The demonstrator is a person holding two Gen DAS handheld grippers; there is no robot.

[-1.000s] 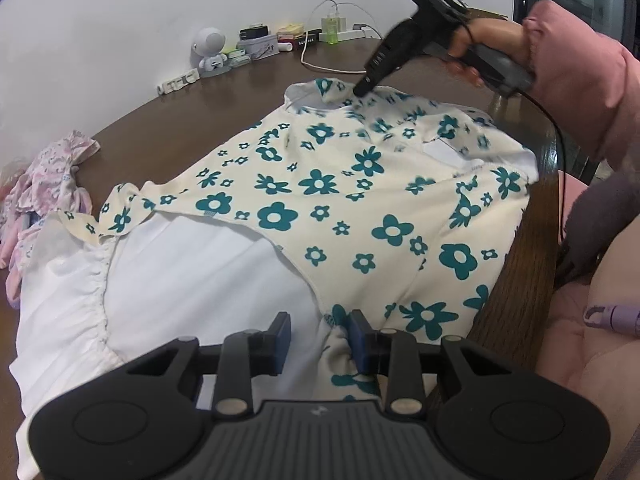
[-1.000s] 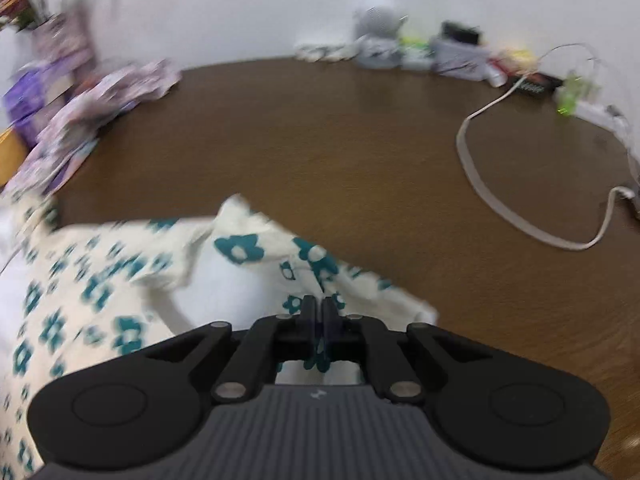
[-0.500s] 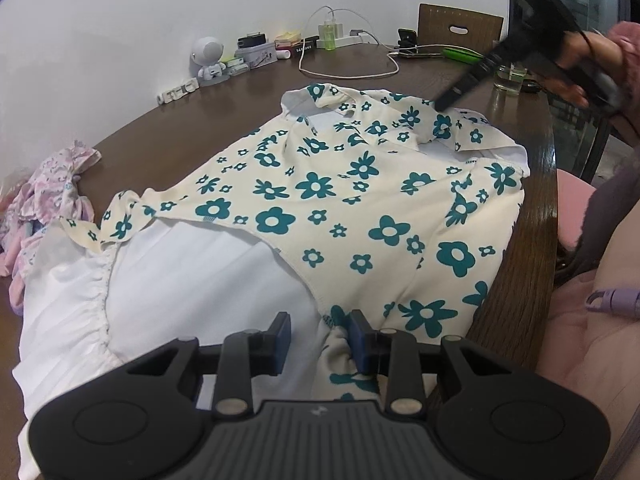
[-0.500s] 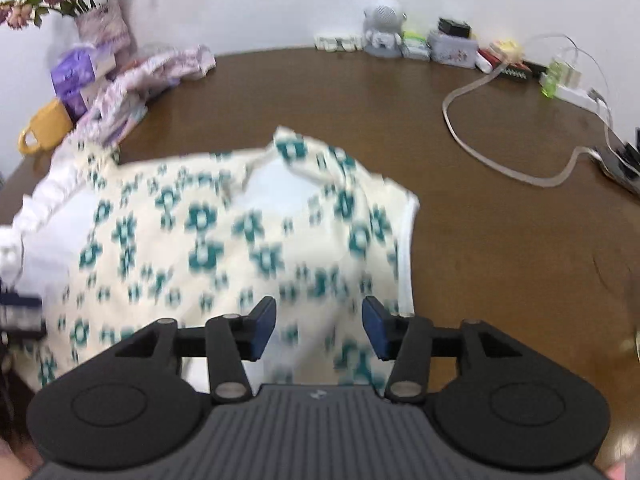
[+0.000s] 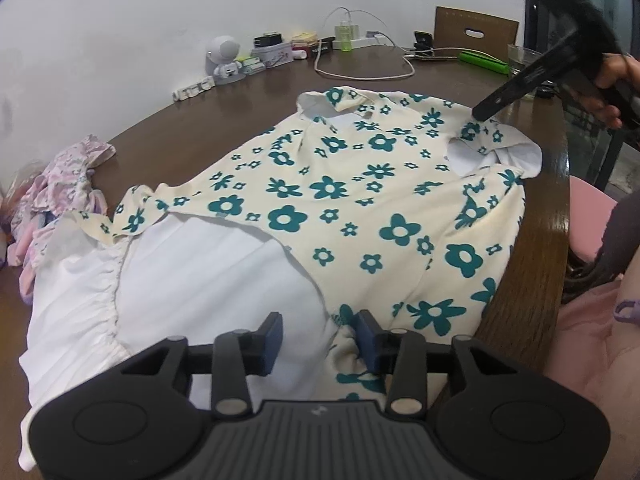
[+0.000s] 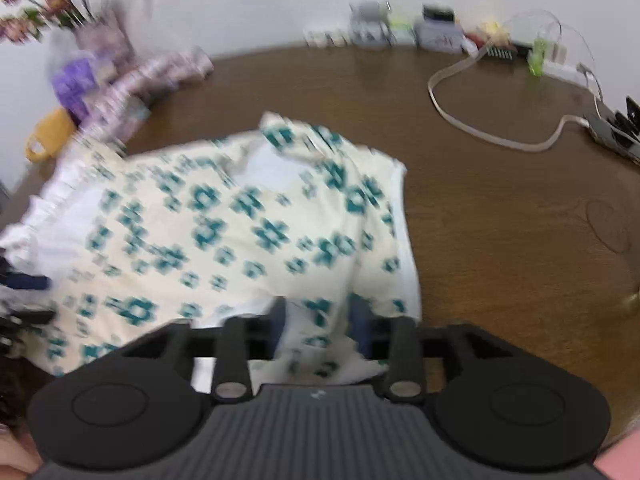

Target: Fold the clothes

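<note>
A cream dress with teal flowers (image 5: 340, 200) lies spread on the brown table (image 5: 248, 96), its white ruffled lining (image 5: 180, 280) turned up near me. My left gripper (image 5: 318, 334) is open over the hem, with fabric between its fingers. My right gripper (image 6: 318, 328) is open and low over the near shoulder corner of the dress (image 6: 240, 232); that view is blurred. In the left wrist view the right gripper (image 5: 480, 112) touches down by the sleeve at the table's right edge.
A pink floral garment (image 5: 60, 184) is heaped at the left. A robot figurine (image 5: 224, 60), boxes, a power strip and a white cable (image 5: 360, 76) line the back wall. A yellow cup (image 6: 48, 140) and flower vase (image 6: 92, 48) stand at the left.
My right gripper let go of the neckline, opened, and moved right and down to the near sleeve corner. My left gripper stayed in place and opened a little wider.
</note>
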